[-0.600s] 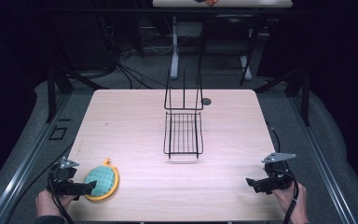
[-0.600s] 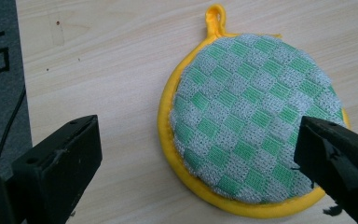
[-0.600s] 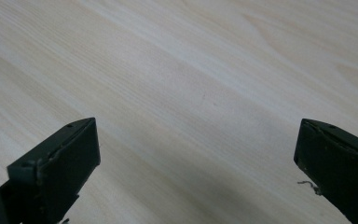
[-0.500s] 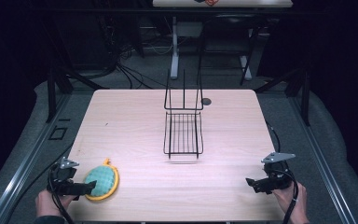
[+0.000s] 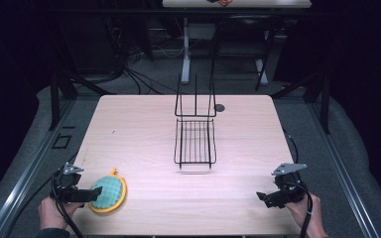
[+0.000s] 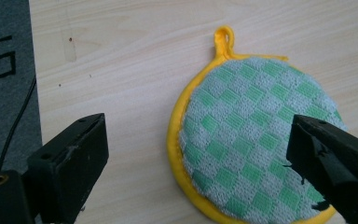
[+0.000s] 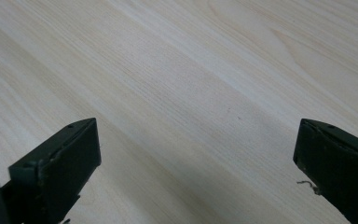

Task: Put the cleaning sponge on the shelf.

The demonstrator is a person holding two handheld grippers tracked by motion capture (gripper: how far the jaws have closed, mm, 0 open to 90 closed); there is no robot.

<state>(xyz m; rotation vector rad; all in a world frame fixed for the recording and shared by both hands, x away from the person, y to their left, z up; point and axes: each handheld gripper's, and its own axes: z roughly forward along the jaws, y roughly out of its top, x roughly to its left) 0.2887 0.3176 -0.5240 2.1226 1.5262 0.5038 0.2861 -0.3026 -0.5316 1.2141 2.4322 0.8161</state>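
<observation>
The approach step was judged under way. The left gripper (image 6: 200,154) was held with jaws spread, the round green-checked pot holder (image 6: 256,140) lying flat between them, unpinched. The right gripper (image 7: 196,158), jaws likewise spread, hovered over the bare wooden table (image 7: 205,70). Lowering and closing were judged next.

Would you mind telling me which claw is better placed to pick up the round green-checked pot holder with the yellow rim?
The left claw: its open jaws already straddle the round green-checked pot holder. The right claw hovers over bare table across the wooden table.
</observation>
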